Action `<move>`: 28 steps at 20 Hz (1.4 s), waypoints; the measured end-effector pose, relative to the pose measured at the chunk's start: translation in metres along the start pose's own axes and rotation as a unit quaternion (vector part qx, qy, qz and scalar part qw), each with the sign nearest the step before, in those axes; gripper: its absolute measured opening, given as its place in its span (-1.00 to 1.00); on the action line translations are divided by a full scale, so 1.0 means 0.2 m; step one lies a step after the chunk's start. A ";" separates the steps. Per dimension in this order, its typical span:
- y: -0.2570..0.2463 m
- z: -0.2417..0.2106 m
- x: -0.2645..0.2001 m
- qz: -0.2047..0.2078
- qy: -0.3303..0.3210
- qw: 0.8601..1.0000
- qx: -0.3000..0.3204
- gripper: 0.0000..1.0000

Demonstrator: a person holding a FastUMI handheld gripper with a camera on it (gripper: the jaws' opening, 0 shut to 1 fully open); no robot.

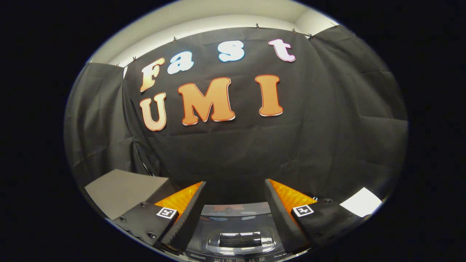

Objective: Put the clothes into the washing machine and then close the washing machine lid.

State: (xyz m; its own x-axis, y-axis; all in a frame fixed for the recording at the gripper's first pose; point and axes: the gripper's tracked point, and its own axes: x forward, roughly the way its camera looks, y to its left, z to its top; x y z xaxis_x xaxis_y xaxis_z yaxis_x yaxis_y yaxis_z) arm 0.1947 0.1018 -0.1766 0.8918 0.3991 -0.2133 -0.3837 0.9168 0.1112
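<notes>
My gripper [235,189] is open, its two fingers spread wide with nothing between them. Below and between the fingers I see the top of the washing machine [236,240], with a dark glossy lid [240,238] lying flat and shut; its glass window reflects the lights. The machine's rear edge [236,209] sits close to the black cloth wall. I cannot see inside the drum. The gripper hangs above the lid and does not touch it.
A grey flat surface [122,189] lies to the left of the left finger. A white patch [360,202] shows to the right of the right finger. The black cloth wall [236,145] stands close behind the machine.
</notes>
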 end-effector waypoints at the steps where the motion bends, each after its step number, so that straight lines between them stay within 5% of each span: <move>1: -0.01 0.05 -0.04 0.000 -0.010 1.000 0.001 0.99; 15: -0.14 0.61 -0.51 -0.023 -0.110 0.994 -0.015 0.99; 28: -0.24 0.61 -0.56 -0.034 -0.132 0.990 -0.029 0.99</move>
State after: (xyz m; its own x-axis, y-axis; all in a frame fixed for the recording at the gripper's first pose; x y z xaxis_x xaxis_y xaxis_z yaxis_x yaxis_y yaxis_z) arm 0.1420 0.0099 -0.0396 0.9448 0.3249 0.0433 -0.3267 0.9439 0.0470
